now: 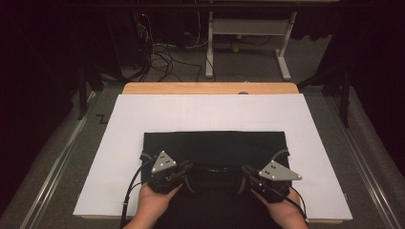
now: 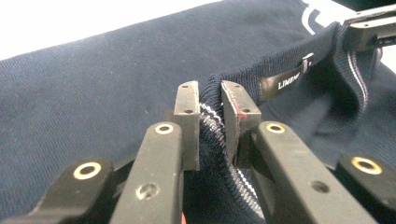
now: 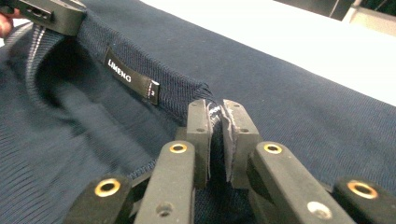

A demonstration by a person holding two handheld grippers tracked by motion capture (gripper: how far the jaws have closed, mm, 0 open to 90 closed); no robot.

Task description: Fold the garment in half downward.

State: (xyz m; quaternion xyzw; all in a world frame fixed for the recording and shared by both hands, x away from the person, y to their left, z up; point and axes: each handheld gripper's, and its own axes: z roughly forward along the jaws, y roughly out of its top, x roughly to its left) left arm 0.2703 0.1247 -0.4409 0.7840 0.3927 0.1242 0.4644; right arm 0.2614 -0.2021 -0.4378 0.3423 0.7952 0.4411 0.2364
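navy knit, ribbed at the neck, is what i have between both tools right now; the sweater [image 1: 215, 148] lies flat on the white sheet [image 1: 119, 143] covering the worktop [image 1: 210, 88], in the lower middle of the high view, its collar [image 1: 215, 171] toward the bottom edge where my hands come in; the left tool [image 1: 184, 168] sits at the left end of the neck opening and the right tool [image 1: 248, 172] at the right end; in the left gripper view the jaws are pinched nearly together on the striped rib of the collar [image 2: 210, 135], fabric bunched between the pads; in the right gripper view the same, jaws almost closed with the collar edge [image 3: 215, 116] squeezed between them, just right of the woven label [image 3: 128, 74]; so both grips look made; as i judge it, this is the very start of a fold or a lift: the grasp is done, the cloth at the neck is only slightly raised, and the body of the garment is not yet turned over or doubled; all the folding itself is left; the sweater's long axis, as far as i can tell, runs from the bottom of the high view toward the top, collar near me and hem [image 1: 215, 133] at the far side; the visible dark shape is wider than it is deep, so it may already be doubled, though i cannot tell; sleeves are hard to make out in the dark cloth.
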